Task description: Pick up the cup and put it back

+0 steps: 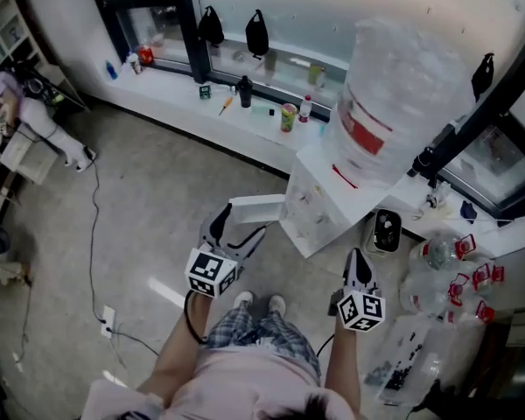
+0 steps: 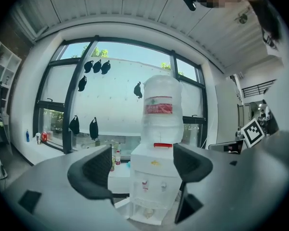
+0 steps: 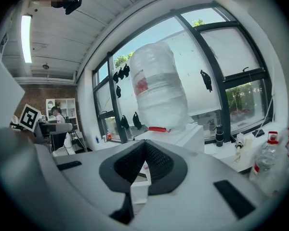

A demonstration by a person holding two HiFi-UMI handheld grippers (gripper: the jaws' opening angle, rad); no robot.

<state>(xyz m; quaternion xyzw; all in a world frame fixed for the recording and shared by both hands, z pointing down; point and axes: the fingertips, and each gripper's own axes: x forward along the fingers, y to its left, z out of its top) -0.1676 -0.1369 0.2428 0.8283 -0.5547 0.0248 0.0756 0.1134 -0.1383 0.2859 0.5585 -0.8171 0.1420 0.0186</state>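
Left gripper view has my left gripper (image 2: 142, 159) spread wide, with nothing between the jaws. Through the gap stands the water dispenser (image 2: 156, 174), well apart from me. Low in its bottom recess sits what may be the cup (image 2: 146, 213), a small pale shape too blurred to be sure of. My right gripper (image 3: 143, 148) is closed, tips meeting on nothing. Its jaws cover most of the dispenser's body and leave the big bottle (image 3: 159, 88) showing above. Head view looks down on the dispenser's top, so the recess is hidden there. Beyond it, the window sill (image 1: 245, 116) carries items too small to name.
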